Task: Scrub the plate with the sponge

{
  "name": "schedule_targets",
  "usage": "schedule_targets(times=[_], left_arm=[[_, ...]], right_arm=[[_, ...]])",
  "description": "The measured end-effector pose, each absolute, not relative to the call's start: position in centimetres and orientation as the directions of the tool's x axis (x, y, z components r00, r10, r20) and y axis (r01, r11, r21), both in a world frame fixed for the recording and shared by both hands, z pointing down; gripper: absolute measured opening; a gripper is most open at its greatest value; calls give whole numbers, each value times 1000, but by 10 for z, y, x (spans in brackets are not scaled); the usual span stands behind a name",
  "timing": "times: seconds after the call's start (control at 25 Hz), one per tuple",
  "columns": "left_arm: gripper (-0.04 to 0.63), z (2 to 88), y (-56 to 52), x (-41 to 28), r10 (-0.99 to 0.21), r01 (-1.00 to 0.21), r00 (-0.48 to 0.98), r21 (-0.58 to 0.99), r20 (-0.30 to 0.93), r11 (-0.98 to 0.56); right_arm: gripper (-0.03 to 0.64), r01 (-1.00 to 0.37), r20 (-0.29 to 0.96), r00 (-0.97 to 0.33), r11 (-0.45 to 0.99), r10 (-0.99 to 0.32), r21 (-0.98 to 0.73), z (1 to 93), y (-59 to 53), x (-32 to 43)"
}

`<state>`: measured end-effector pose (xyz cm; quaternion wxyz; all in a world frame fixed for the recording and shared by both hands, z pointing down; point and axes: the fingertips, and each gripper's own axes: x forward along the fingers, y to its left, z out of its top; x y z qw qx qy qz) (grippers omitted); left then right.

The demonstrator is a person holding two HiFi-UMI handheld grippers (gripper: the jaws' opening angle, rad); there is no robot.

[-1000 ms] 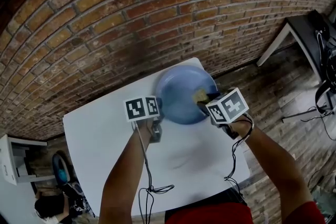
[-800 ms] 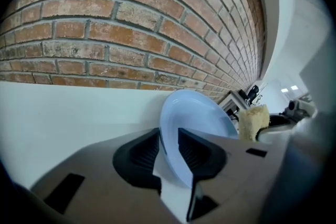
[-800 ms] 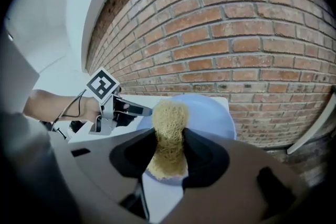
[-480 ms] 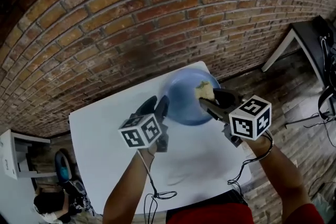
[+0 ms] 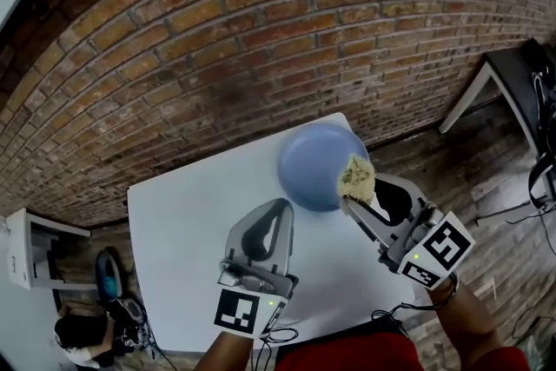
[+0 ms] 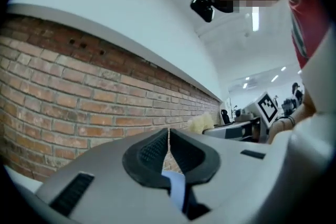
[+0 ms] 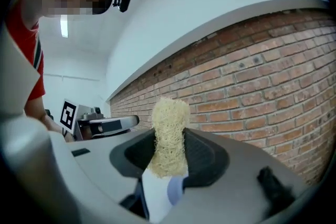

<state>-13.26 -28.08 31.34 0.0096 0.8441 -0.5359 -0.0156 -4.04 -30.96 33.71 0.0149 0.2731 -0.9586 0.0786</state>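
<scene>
1. Now both tools look raised off the white table (image 5: 187, 226), so scrubbing seems paused. The blue plate (image 5: 314, 162) lies flat at centre right of the head view.
2. Next, I judge, the sponge (image 5: 356, 176) must come down onto the plate.
3. My right gripper (image 5: 362, 192) is clamped on the sponge, which stands up between its pads.
4. My left gripper (image 5: 276, 213) has just been closing, and its jaws meet on nothing.
</scene>
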Motion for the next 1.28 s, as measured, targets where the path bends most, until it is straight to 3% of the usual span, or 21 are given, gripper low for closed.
schedule_targets(times=[0.4,1.28], left_arm=[[20,317,-217,-114,-898,-898,438,18,-27,-439],[15,329,-206,-121,-901,-897,432,89,-38,-434]], right_arm=[[163,-533,-3,-843,838,-537,-117,333,-243,-33],[161,-571,13,-820,816,-573,-90,328,-226,-29]])
